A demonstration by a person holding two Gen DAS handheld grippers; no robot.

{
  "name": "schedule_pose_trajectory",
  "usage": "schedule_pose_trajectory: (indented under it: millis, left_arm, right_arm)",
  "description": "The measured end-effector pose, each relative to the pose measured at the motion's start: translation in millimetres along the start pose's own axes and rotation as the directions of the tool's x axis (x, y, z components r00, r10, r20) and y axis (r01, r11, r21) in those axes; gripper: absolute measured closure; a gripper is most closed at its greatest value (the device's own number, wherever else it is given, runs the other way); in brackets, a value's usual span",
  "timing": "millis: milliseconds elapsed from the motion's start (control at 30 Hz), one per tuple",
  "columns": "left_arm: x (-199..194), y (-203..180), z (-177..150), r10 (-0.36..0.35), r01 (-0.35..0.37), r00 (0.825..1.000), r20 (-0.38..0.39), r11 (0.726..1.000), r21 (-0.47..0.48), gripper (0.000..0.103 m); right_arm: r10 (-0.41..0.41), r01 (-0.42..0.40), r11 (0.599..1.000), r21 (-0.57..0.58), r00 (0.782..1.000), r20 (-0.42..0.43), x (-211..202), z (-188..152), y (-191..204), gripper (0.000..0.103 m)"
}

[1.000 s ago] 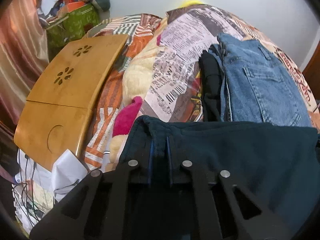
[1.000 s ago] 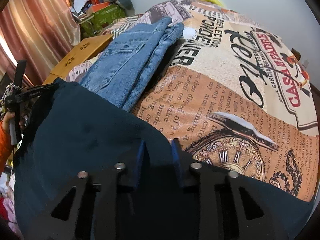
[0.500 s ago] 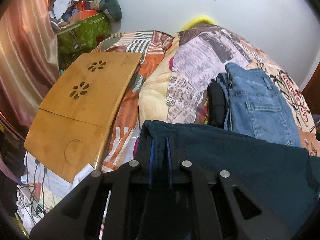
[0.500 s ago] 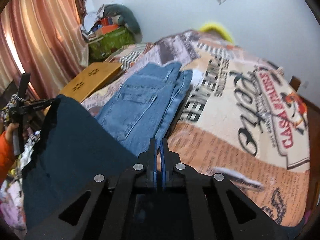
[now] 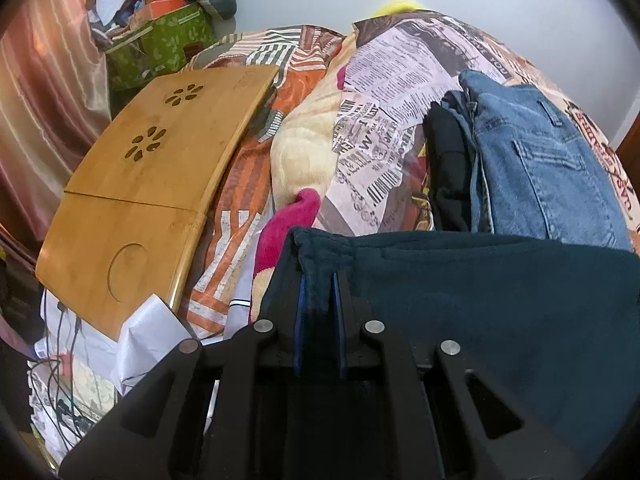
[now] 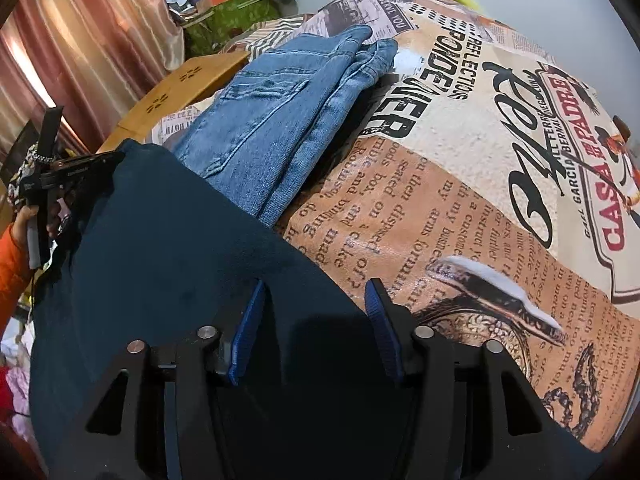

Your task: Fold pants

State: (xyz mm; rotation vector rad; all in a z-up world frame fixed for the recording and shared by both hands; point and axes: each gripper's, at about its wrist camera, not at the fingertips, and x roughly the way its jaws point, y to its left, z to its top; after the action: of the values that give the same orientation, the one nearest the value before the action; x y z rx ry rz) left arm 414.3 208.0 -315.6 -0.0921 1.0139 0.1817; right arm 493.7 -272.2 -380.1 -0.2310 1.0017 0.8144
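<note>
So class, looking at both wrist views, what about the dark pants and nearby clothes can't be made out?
- Dark pants: lower part, both views, hidden by gripper bodies and the frame's bottom edge.
- Black garment: type unclear, left view, mostly under the jeans.
- Jeans' near end: both views, covered by the dark pants.

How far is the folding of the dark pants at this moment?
Done: folded blue jeans already lie on the bedspread. In hand: the left gripper pinches an edge of the dark teal pants; the right gripper jaws are opening over the cloth, no longer pressing it. Left: the remaining folds and setting them down.
</note>
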Motion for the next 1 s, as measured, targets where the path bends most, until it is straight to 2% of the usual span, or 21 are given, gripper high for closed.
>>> schedule_pose_trajectory:
  millis: [67,167,233,400,567,733,867,1000]
  left_arm:
    - [-1.4,-1.5,-1.1,0.005,-0.005,1.000,-0.001,1.000,0.004,0.091]
    - [-7.5,-2.6,-0.5,0.006,-0.006,1.000,-0.008,1.000,-0.003,0.091]
    - [-14.9,-2.9,-0.3,0.008,-0.008,1.000,-0.001,1.000,-0.003,0.092]
    - [-40.9,0.9,8.6,0.017,-0.017,0.999,0.029,1.000,-0.008,0.091]
    - [-42.6,6.3,27.1,0.034,-0.033,0.999,0.033,0.999,-0.033,0.091]
    - [-36.5,17.7,25.6,-0.035,0.035,0.999,0.007,0.993,-0.113,0.091]
    - [-48.9,17.8,18.3,-0.052,0.053,0.999,0.016,0.994,-0.094,0.091]
    - [-77.3,16.7,12.2,-0.080,0.083,0.996,0.043,0.994,-0.074,0.091]
  right_arm:
    - [-0.004,0.004,1.000,0.013,1.000,0.005,-0.4,-2.4,2.7,0.074]
    - [-0.055,0.055,0.998,0.003,0.998,0.033,-4.6,-7.1,10.1,0.088]
    - [-0.076,0.077,0.997,-0.009,0.995,0.060,-10.2,-8.0,14.8,0.093]
    - [-0.138,0.144,0.989,-0.025,0.977,0.165,-31.4,-1.6,19.2,0.094]
    - [-0.205,0.212,0.977,0.004,0.941,0.271,-44.8,25.9,18.5,0.094]
    - [-0.152,0.141,0.988,0.062,0.953,0.261,-45.7,29.5,9.8,0.094]
    - [-0.133,0.123,0.991,0.053,0.954,0.267,-59.7,14.1,21.5,0.094]
    - [-0.121,0.111,0.993,0.050,0.952,0.283,-78.5,7.2,32.1,0.094]
